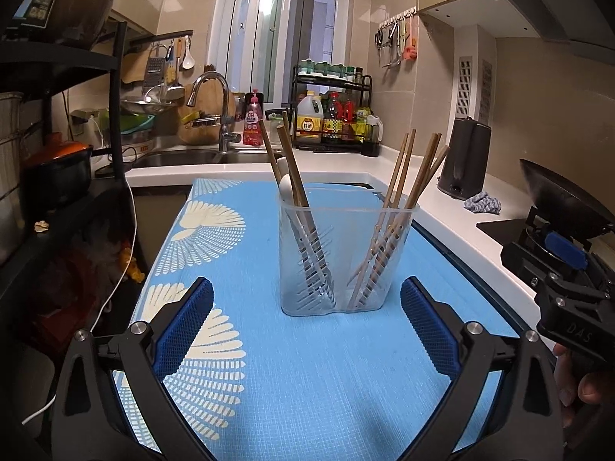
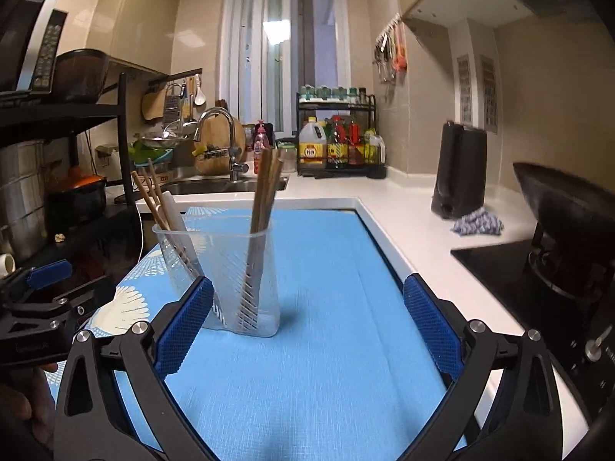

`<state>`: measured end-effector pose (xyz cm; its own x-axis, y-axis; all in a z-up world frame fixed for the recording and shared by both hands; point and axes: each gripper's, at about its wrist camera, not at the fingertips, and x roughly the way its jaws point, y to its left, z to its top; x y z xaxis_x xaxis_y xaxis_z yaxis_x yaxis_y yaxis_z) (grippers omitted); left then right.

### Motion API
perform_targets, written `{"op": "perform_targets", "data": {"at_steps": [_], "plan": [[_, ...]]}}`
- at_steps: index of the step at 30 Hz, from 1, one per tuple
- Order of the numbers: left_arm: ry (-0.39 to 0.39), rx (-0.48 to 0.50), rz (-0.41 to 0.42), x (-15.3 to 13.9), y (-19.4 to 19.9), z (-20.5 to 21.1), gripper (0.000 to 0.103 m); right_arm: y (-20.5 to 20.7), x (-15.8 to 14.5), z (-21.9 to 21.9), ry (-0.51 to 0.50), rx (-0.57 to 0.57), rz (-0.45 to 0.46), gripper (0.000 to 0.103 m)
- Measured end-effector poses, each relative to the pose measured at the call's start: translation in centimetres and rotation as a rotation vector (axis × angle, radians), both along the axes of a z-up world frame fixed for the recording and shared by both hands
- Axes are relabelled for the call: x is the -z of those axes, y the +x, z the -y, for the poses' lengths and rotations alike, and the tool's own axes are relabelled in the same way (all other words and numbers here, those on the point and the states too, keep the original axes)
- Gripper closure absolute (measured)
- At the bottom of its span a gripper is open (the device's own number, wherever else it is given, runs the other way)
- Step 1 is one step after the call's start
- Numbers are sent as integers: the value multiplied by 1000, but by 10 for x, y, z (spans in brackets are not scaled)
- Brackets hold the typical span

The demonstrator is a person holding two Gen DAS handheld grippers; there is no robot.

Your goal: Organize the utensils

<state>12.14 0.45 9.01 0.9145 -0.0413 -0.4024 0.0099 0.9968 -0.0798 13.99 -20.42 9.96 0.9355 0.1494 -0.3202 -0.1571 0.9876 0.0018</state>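
Note:
A clear plastic utensil holder [image 1: 342,257] with two compartments stands on the blue mat [image 1: 292,365]. Its left compartment holds two wooden chopsticks [image 1: 292,169] and a white spoon [image 1: 286,188]. Its right compartment holds several wooden chopsticks [image 1: 415,176]. My left gripper [image 1: 306,326] is open and empty, just in front of the holder. My right gripper [image 2: 307,326] is open and empty, to the right of the holder [image 2: 226,272]. The right gripper's body shows at the right edge of the left wrist view [image 1: 572,299].
A white counter [image 2: 407,223] borders the mat on the right, with a black kettle [image 2: 459,171], a blue cloth [image 2: 478,223] and a stove with a black wok [image 2: 569,207]. A sink with a faucet [image 1: 215,111] and a bottle rack [image 1: 334,119] are behind. A black shelf [image 1: 57,115] stands left.

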Motion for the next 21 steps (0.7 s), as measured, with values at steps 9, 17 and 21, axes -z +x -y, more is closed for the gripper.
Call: {"op": "perform_targets", "data": {"at_steps": [9,17,21], "plan": [[-21,-30,-17,5,6,-4,8,6,14,-5,-32,-8,-42,5],[-16,-49,-37,11,6,-10,8,10,18,-4,-30,12,-66,5],[-24,-48,-40,11,5,-11,8,10,19,-5,-36,14,-70,5]]}}
